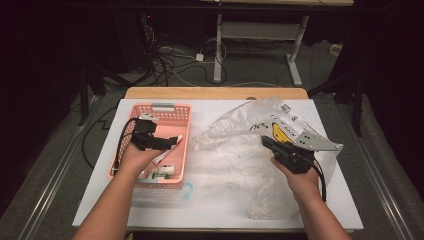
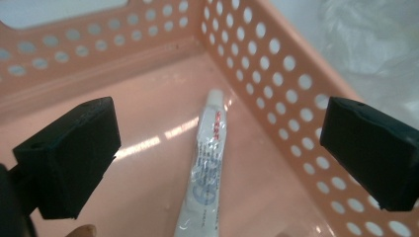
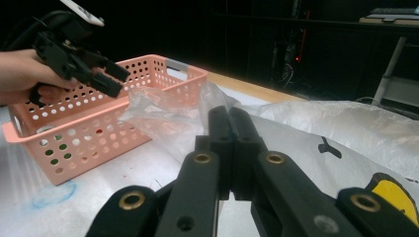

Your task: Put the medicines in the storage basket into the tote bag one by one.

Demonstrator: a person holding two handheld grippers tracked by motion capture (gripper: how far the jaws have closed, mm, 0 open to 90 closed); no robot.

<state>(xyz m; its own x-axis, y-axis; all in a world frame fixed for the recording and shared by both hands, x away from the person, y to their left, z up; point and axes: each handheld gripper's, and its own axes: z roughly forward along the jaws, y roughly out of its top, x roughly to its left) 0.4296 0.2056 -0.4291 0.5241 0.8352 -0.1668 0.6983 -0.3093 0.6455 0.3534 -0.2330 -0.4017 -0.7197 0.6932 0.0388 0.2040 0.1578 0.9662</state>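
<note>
High view: at the left, the left gripper (image 1: 172, 141) hangs over the pink basket (image 1: 131, 114), forearm entering from the near edge, jaws pointing right toward the basket's right wall. Left gripper view has both black jaws spread wide, nothing between the pads; below them a white tube (image 2: 206, 163) lies on the basket floor close to the perforated wall, with red writing along it too small to read and its lower end cut off by the frame. At the basket's near end sit small white-and-green items (image 1: 162, 172), hard to make out. To the right, the right gripper (image 1: 264, 141) rests low on the table (image 1: 210, 200), jaws pressed together on a fold of the clear plastic bag (image 1: 240, 135). The bag carries black marks and a yellow patch, unreadable.
</note>
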